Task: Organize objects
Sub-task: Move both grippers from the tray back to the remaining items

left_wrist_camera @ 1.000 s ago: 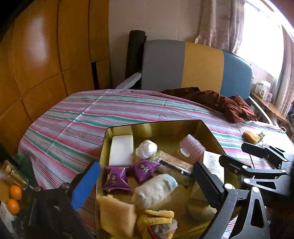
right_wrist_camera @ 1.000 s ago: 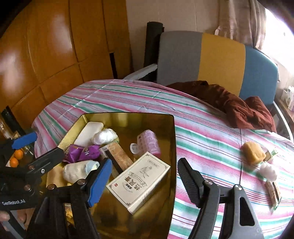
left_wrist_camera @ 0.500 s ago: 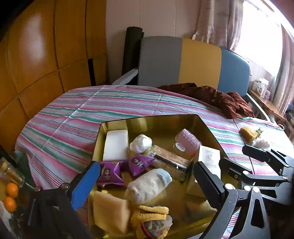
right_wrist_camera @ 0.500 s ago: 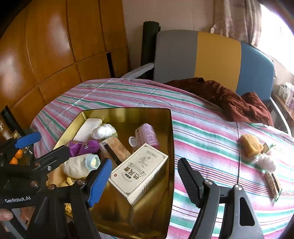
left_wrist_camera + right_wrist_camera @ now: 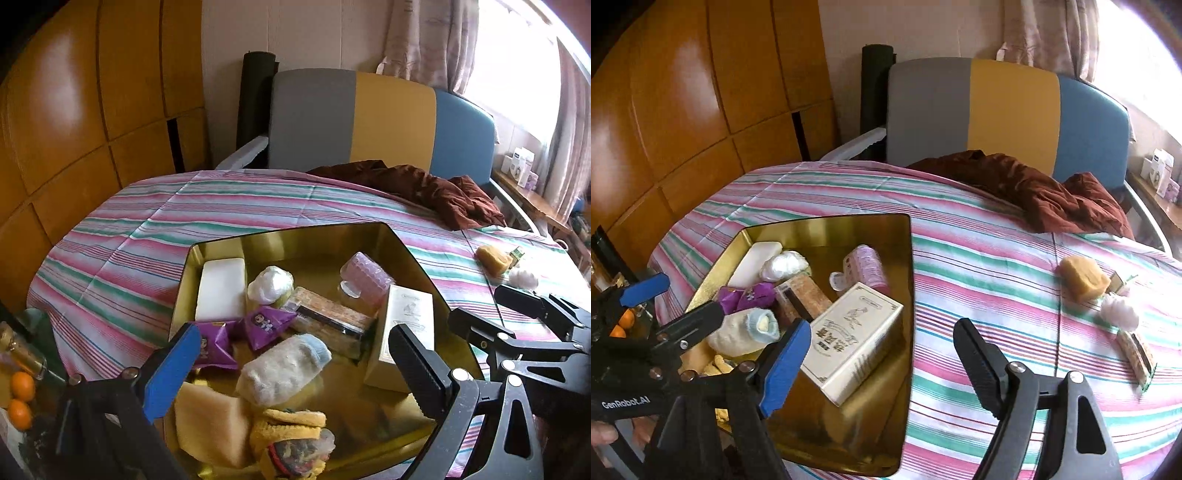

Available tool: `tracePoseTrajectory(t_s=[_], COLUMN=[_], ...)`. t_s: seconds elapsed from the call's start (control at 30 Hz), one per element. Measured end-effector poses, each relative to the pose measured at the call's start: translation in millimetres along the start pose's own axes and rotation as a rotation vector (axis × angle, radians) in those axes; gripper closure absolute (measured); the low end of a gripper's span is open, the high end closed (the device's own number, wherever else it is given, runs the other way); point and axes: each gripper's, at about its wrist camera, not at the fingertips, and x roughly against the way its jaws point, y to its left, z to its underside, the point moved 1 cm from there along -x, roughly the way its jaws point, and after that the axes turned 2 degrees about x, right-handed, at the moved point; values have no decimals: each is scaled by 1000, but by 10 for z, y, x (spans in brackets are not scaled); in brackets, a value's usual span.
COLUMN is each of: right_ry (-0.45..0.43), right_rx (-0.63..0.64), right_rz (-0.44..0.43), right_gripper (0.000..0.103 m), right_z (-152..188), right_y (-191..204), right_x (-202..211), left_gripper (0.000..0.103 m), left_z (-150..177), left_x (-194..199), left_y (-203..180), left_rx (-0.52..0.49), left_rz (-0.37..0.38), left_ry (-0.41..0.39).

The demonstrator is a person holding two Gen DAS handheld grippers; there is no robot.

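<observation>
Both hand-held grippers, left (image 5: 291, 363) and right (image 5: 879, 360), jaws apart, empty, low over the gold tray (image 5: 827, 230).

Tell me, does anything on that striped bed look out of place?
Yes. A yellow sponge, a white puff and a wrapped snack bar lie loose on the striped cover, apart from the gold tin holding similar things. A cream box leans tilted inside it.

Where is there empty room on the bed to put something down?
The striped bedspread is bare between the gold tray and the yellow sponge. The tray is crowded; items cluster beside the sponge.
</observation>
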Motion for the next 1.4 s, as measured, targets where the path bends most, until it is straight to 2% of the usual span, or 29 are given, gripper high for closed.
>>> tracePoseTrajectory(t_s=[0.13,0.6,0.87,0.97,1.23,1.4], right_ry=[5,42,79,93,136,150], right_rx=[-24,-134,-209,-246,-291,-346], right_rz=[18,106,150,165,304,352], right_gripper=[22,22,22,22,22,22], right_z=[24,128,130,138,225,309], right_y=[-127,-777,-1224,-1458,-2225,-2721], right_x=[15,106,168,204,310,308], left_gripper=[1,1,1,1,1,1], left_z=[-12,-61,-50,-49,-95,-147], left_x=[34,86,69,47,48,36], left_y=[-56,-336,-539,-602,-732,-899], left_rx=[-31,-94,-143,-143,-159,-190], left_rz=[-9,35,90,115,174,209], left_ry=[-17,-30,-10,9,11,18])
